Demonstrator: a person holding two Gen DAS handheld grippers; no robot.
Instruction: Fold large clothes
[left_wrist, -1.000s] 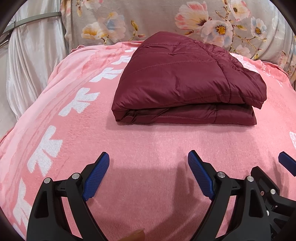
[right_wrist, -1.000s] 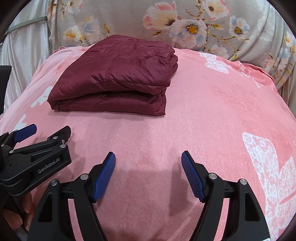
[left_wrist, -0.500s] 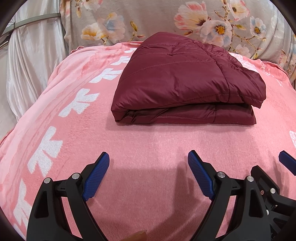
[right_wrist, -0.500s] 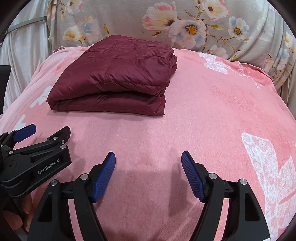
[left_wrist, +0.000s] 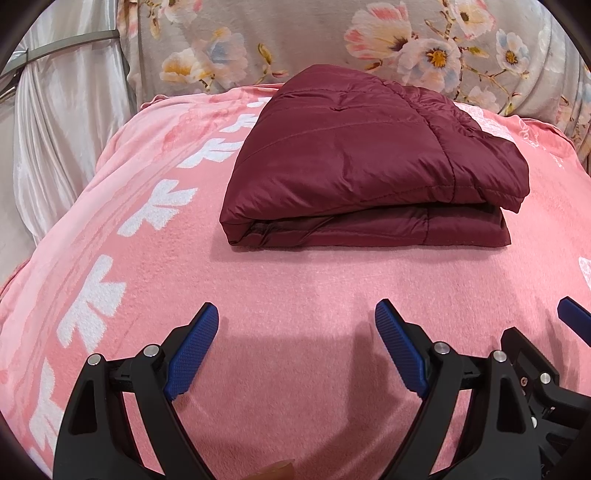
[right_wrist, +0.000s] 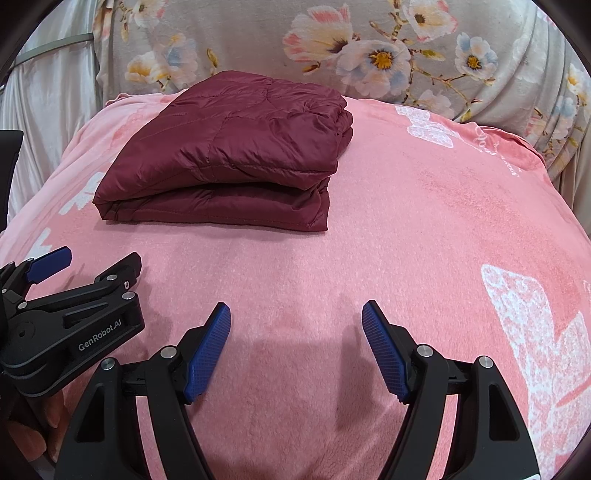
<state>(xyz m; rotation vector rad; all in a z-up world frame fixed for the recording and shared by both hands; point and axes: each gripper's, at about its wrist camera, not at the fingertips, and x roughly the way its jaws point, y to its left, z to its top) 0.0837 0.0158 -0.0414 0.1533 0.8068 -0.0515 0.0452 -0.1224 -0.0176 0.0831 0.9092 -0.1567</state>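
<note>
A dark red quilted jacket (left_wrist: 369, 162) lies folded into a neat thick rectangle on the pink blanket (left_wrist: 295, 280); it also shows in the right wrist view (right_wrist: 229, 155). My left gripper (left_wrist: 295, 332) is open and empty, held over bare blanket well short of the jacket. My right gripper (right_wrist: 295, 328) is open and empty too, to the right of the left one and in front of the jacket's right end. The left gripper's body (right_wrist: 74, 325) shows at the left of the right wrist view.
The pink blanket (right_wrist: 424, 229) with white flower prints covers the whole surface. A grey floral cloth (left_wrist: 332, 40) hangs behind it, and a white satin curtain (left_wrist: 62, 110) is at the far left. The blanket drops off at the left and right edges.
Nothing has visibly changed; both grippers stay open and nearly still, and the folded jacket has not moved.
</note>
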